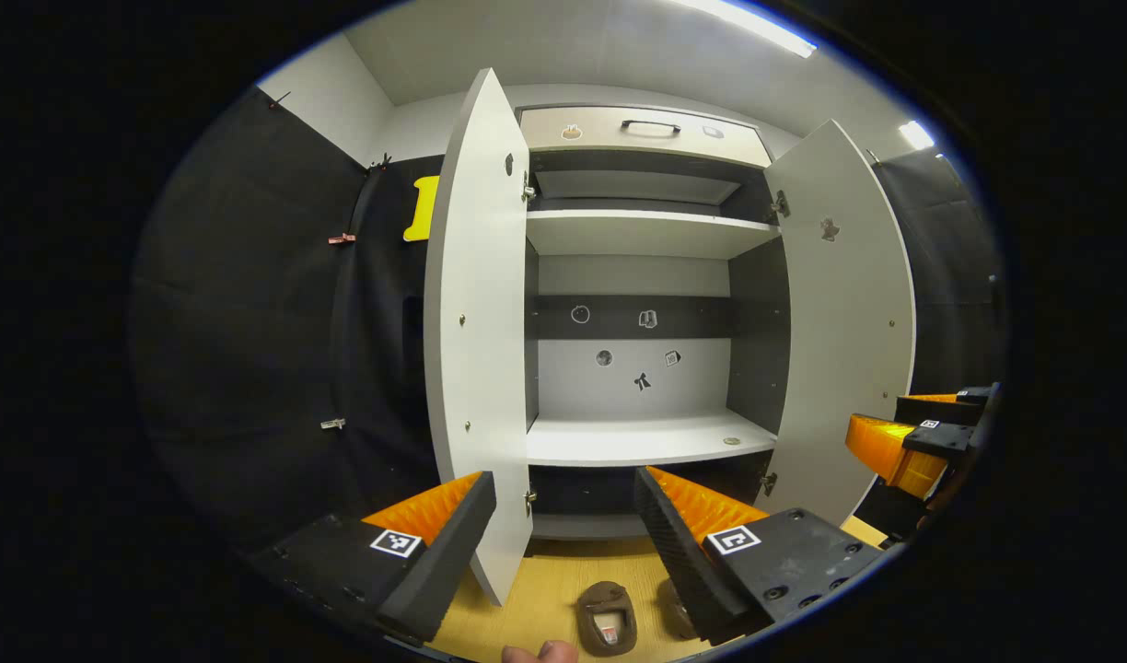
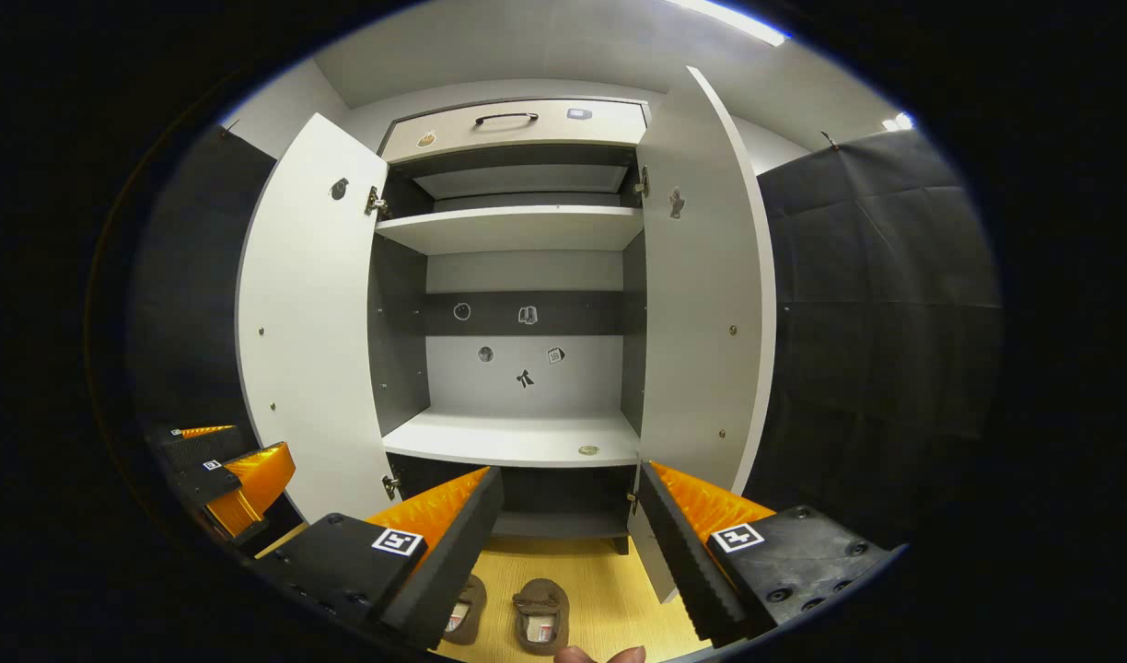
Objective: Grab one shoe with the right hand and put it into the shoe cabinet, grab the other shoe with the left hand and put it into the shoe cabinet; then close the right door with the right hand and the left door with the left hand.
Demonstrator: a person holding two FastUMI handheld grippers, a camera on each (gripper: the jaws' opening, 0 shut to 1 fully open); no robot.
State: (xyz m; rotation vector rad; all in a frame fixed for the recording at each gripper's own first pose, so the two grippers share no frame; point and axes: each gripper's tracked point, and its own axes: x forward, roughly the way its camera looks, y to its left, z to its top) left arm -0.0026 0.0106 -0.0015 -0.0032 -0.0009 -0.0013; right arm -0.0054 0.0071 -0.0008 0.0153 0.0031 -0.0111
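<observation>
Shoe cabinet (image 2: pixel 517 433) w/ both doors open; a small round item (image 2: pixel 588 450) on its shelf. Two brown shoes (image 2: pixel 540 617) on floor at 6 o'clock. Left gripper (image 1: pixel 563 543) and right gripper (image 2: pixel 573 543): fingers released, holding nothing.

Two brown shoes, one (image 2: pixel 540 615) beside the other (image 2: pixel 462 615), lie on the floor before one cabinet (image 2: pixel 517 276) with two open doors, left (image 2: pixel 310 322) and right (image 2: pixel 697 304), one drawer (image 2: pixel 517 124), and two grippers, left (image 1: pixel 563 543) and right (image 2: pixel 568 543).
</observation>
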